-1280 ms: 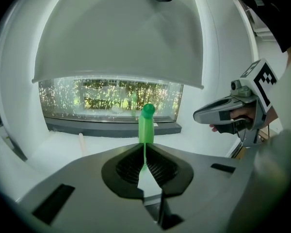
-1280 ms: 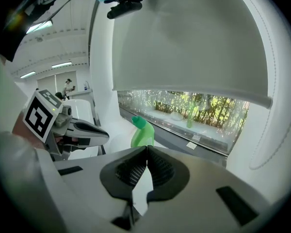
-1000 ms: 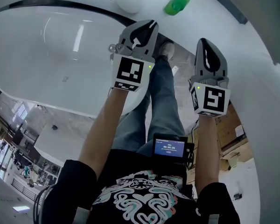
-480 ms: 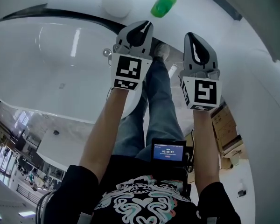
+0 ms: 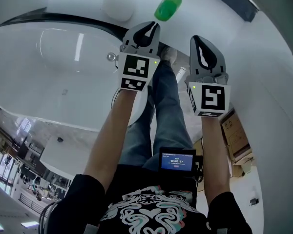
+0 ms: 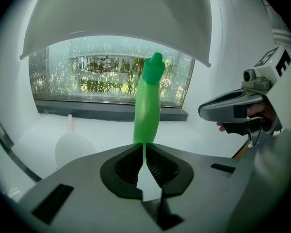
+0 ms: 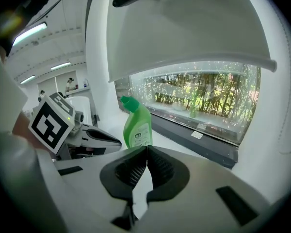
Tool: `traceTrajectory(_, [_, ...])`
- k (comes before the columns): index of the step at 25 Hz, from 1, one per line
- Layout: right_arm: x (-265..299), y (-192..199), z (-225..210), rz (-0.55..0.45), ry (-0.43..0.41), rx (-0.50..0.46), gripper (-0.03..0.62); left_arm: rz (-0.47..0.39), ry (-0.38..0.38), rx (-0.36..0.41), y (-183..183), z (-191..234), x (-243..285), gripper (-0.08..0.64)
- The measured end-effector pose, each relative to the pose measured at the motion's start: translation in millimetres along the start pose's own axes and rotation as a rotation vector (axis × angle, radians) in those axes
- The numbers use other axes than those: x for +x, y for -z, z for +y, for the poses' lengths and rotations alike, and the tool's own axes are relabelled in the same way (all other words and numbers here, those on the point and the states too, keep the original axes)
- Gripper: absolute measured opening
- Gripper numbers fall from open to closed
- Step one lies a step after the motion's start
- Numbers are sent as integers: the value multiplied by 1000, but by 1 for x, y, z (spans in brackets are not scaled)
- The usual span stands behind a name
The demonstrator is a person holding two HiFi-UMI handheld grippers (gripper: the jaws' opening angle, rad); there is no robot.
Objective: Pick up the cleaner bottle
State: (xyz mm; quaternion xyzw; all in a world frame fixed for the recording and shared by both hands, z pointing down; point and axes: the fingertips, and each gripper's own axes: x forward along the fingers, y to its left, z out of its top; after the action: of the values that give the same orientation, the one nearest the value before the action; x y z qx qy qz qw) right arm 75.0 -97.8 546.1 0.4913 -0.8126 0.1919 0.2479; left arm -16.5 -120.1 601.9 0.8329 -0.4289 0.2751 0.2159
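1. Change noted. Against the head view of a second ago, both hands have come down and in towards the far side of the bathtub (image 5: 34,77). The cleaner bottle (image 5: 167,6) now lies closer to the tip of the left claw (image 6: 144,148), and the right claw (image 7: 146,150) has drawn in beside the left. We judge this to be the approach stage. The bottle has not been reached or touched.

2. Claw state. Both claws are clenched, pads together, with nothing between them. In our judgement, whichever one takes the bottle must release before it can close round the body.

3. Position of the task item. The green cleaner bottle stands upright on the white ledge (image 6: 194,135) beyond the tub, in front of the window (image 6: 97,67). In the left gripper view it is dead ahead of the claw. In the right gripper view it stands ahead and slightly left.

4. Containers. We see nothing loose in the bathtub. The bottle is capped, and we cannot tell its fill level. A white rounded vessel (image 5: 117,5) stands near the bottle on the same ledge, and its contents are not visible.
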Motion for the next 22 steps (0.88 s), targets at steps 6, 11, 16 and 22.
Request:
traceTrajectory(6, [10,-4,-2,7,-9,6,27,27,11,3,3,2,12,18])
traceTrajectory(11, [5,-5,7,8,-11,10,28,46,31,-13,10,-2,7,18])
traceTrajectory(16, [11,4,-9,14,-10,17,28,69,38,-21,13,-9,28,20])
traceTrajectory(22, [12,2,-13,14,-8,21,28,85,62,-13,13,-14,33,80])
